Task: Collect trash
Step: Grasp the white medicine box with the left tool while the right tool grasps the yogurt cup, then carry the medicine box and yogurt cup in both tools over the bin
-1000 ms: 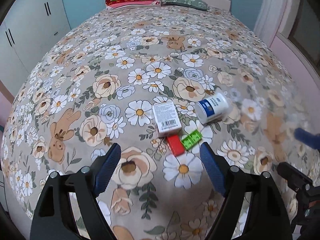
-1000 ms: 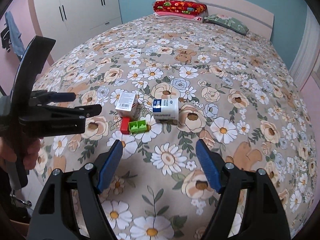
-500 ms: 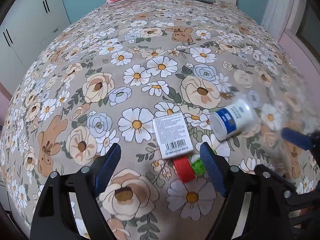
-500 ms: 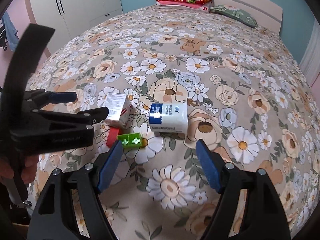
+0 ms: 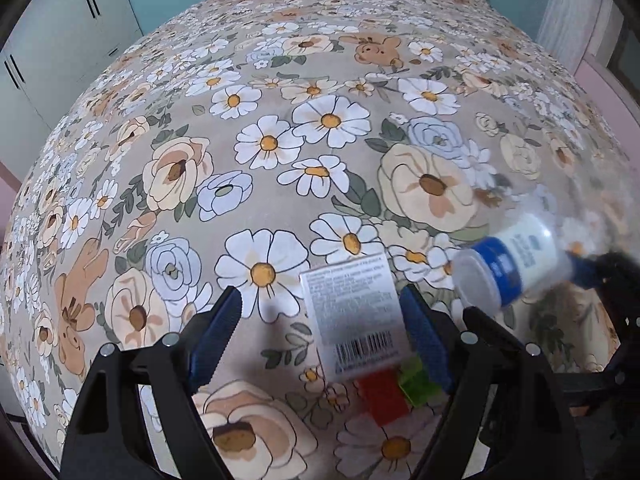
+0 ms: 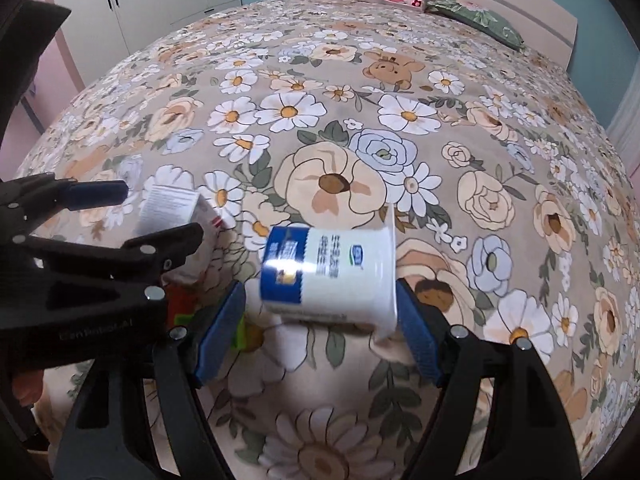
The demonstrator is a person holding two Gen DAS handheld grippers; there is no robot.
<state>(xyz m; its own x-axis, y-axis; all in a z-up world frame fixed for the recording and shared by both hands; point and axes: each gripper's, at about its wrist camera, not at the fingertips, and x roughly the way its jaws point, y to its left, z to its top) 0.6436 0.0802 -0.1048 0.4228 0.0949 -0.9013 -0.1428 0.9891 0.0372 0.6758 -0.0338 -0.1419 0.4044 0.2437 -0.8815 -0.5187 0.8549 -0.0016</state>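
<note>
Trash lay on the flowered bed [image 5: 280, 80]. Left gripper [image 5: 320, 326] stood open, the box [image 5: 354, 320] between its fingers, untouched. Right gripper [image 6: 320, 326] was open too, the cup [image 6: 332, 276] lying on its side between its pads, not pressed.

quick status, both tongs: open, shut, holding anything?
Left tongs: open, empty, straddling the white box.
Right tongs: open, empty, straddling the yogurt cup.
</note>
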